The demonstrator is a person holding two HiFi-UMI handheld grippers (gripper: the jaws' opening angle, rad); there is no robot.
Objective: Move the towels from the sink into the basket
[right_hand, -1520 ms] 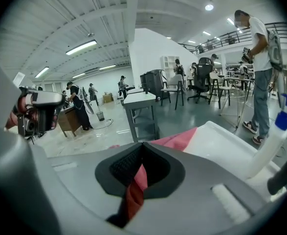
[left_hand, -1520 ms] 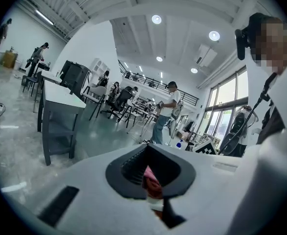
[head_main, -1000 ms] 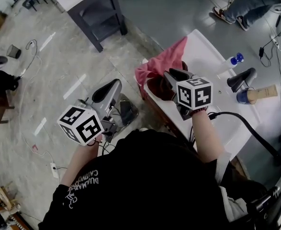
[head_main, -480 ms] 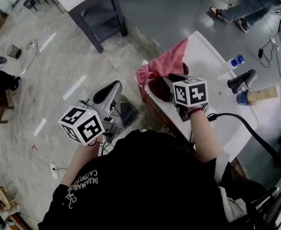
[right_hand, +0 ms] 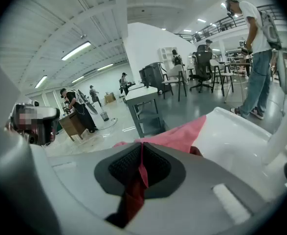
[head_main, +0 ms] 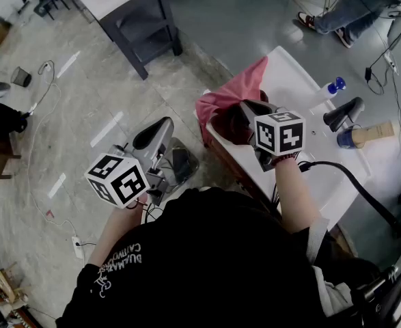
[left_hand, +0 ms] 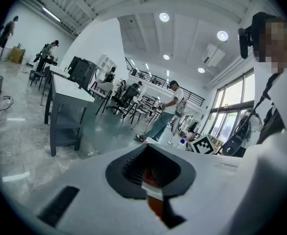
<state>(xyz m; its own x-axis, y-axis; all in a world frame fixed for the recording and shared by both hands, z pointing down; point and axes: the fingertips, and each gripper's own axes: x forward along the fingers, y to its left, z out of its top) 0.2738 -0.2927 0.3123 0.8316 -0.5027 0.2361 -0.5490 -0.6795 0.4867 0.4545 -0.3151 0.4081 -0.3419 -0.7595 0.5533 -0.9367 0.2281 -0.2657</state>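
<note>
A pink towel (head_main: pixel 233 91) hangs over the left rim of the white sink (head_main: pixel 297 72), with a darker red fold (head_main: pixel 225 126) bunched below it. My right gripper (head_main: pixel 242 112) reaches into that bunch. Its jaws have just been closing and now stand shut on a fold of the pink towel (right_hand: pixel 142 173), which runs between the pads of the right gripper (right_hand: pixel 142 146). More of the pink towel (right_hand: pixel 180 135) lies beyond the tips. My left gripper (head_main: pixel 158 130) hangs over the floor left of the sink, and the left gripper (left_hand: pixel 146 150) looks shut and empty. I cannot make out a basket.
On the sink's far side stand a black faucet (head_main: pixel 343 112), a blue-capped bottle (head_main: pixel 337 85) and a wooden-handled brush in a blue cup (head_main: pixel 364 134). A dark table (head_main: pixel 140 20) stands ahead on the floor. A seated person's legs (head_main: pixel 340 9) are beyond the sink. Cables (head_main: pixel 39 132) cross the floor at left.
The right gripper pushed a little into the towel bunch half a second ago and has drawn slightly back. The left gripper has not moved.
</note>
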